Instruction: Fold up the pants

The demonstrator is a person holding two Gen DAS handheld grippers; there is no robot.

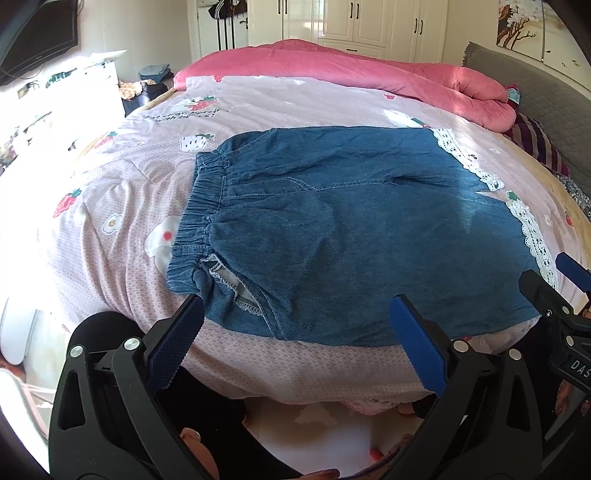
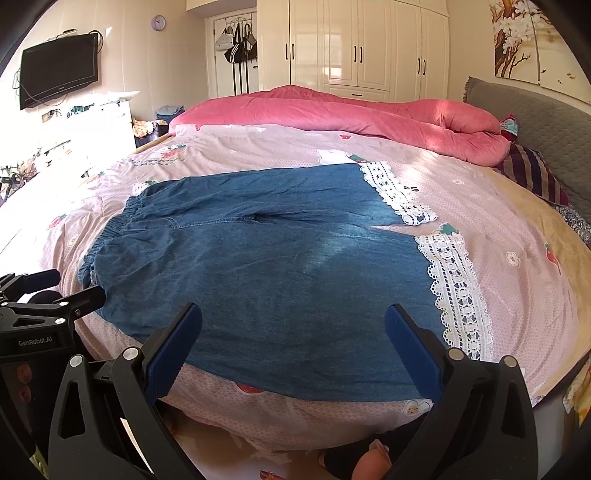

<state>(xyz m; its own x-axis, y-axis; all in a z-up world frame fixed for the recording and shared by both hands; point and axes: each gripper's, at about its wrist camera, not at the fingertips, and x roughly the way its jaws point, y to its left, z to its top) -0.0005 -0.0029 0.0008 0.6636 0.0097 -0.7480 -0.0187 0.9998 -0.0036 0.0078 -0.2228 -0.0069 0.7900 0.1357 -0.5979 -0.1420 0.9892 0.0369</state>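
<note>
Pants (image 1: pixel 351 229), one pair, blue denim, laid flat across the middle of the frame on a bed; elastic waistband (image 1: pixel 199 218) at the left, two leg ends at the right, each edged with a white lace trim (image 2: pixel 458 291); the near edge lies close to the front edge of the bed. Bed cover (image 1: pixel 110 192): one, pale pink, printed with strawberries and small flowers, sunlit at the left. Quilt (image 2: pixel 332 110): one, deep pink, bunched along the far side of the bed, upper centre to upper right. Headboard (image 2: pixel 546 122): one, grey and padded, right edge of the frame, with a striped pillow (image 2: pixel 532 173) against it. Wardrobe (image 2: pixel 369 44): cream doors with dark handles, top centre. Television (image 2: pixel 59 70): one, wall-mounted, upper left. Wall clock (image 2: pixel 159 23): one, small and round, upper left. Bags and clothing hang on a door beside the wardrobe. Flower picture (image 2: pixel 517 37): one, upper right. Tongs: two. Left gripper (image 1: pixel 295 325), bottom of its own view, blue-padded fingers spread wide apart, holding nothing, over the near edge of the pants by the waistband end. Right gripper (image 2: pixel 293 328), bottom of its own view, fingers likewise spread wide and empty, over the near edge toward the lace end.
</note>
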